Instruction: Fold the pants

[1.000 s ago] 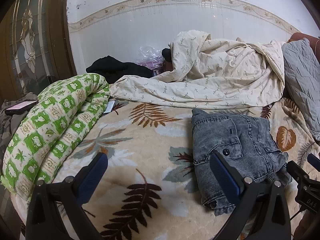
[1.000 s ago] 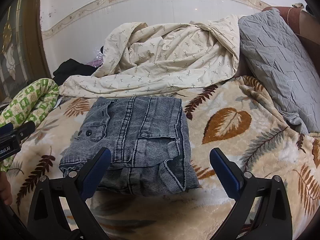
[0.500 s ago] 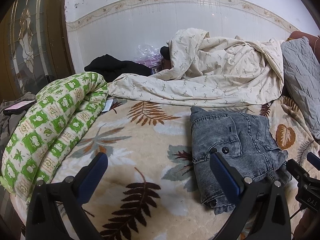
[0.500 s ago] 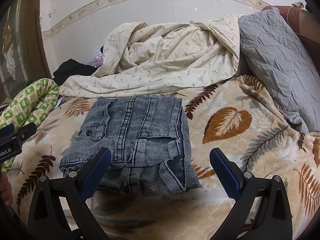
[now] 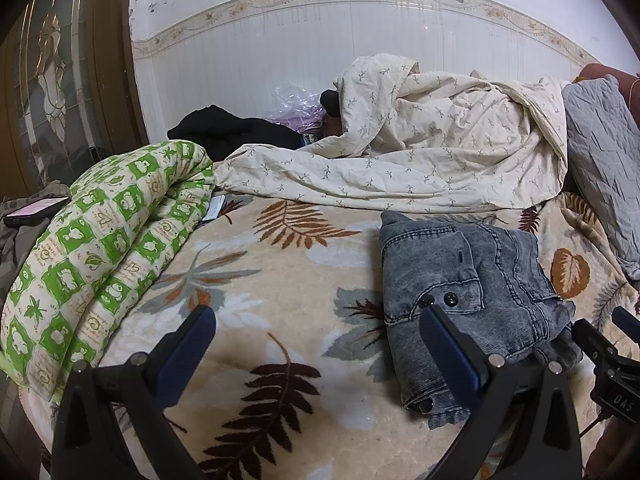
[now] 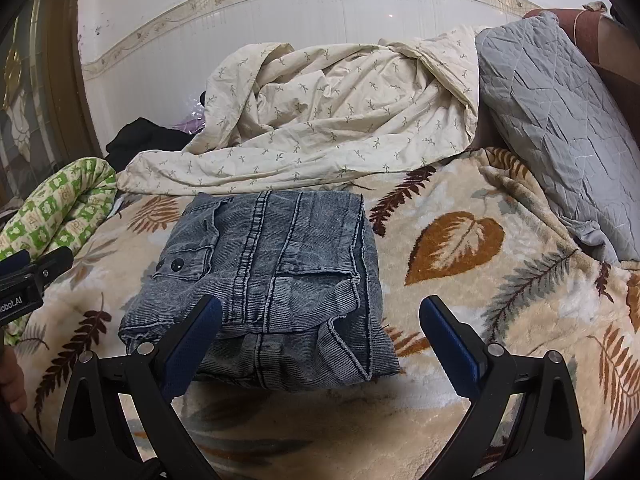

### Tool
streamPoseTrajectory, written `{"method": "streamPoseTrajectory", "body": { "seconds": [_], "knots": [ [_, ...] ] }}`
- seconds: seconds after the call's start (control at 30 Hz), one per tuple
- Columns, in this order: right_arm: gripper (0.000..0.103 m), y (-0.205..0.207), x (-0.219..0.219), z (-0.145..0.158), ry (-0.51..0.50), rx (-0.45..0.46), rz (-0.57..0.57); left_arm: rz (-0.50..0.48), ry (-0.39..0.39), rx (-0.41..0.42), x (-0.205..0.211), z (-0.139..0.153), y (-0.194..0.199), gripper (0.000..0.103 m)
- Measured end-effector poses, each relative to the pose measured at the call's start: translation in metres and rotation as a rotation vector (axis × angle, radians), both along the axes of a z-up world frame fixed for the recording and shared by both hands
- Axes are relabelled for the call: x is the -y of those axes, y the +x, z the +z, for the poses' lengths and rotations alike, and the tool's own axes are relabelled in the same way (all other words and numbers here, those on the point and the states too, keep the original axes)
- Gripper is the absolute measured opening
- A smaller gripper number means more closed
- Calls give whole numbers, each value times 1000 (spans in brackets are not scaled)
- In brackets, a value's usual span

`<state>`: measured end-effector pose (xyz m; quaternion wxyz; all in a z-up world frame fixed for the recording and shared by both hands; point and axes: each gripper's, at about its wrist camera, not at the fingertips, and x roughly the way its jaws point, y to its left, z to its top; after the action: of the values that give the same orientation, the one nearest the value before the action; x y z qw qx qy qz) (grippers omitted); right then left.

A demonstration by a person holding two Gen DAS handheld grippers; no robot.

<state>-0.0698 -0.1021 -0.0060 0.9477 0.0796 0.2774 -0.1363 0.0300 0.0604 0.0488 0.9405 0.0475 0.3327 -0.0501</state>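
Already the pants (image 6: 272, 280) lie as a compact folded stack of grey washed denim on the bed (image 6: 460, 360), toward its near edge, touching nothing but the leaf-print blanket under them; the fold looks done, or close to it. Seen from the right gripper (image 6: 320, 340), the stack sits straight ahead and slightly left, its long axis running away from the gripper toward the wall. From the left gripper (image 5: 316, 354) it lies off to the right. So the right one is the nearer, I'd judge. Both grippers hang spread wide, pinching nothing. Beyond the stack a cream duvet (image 6: 320, 120) is heaped, a grey pillow (image 6: 560, 120) at the right edge, a green quilt (image 5: 100, 240) rolled along the left. No containers show
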Motion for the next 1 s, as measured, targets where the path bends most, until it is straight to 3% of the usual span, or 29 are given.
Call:
{"method": "streamPoseTrajectory", "body": {
  "seconds": [0.43, 1.0],
  "knots": [
    [100, 0, -2, -3, 13, -5, -7, -2, -10, -33, -3, -5, 6, 103],
    [100, 8, -8, -7, 37, -36, -3, 49, 34, -88, -16, -24, 31, 103]
  ]
}}
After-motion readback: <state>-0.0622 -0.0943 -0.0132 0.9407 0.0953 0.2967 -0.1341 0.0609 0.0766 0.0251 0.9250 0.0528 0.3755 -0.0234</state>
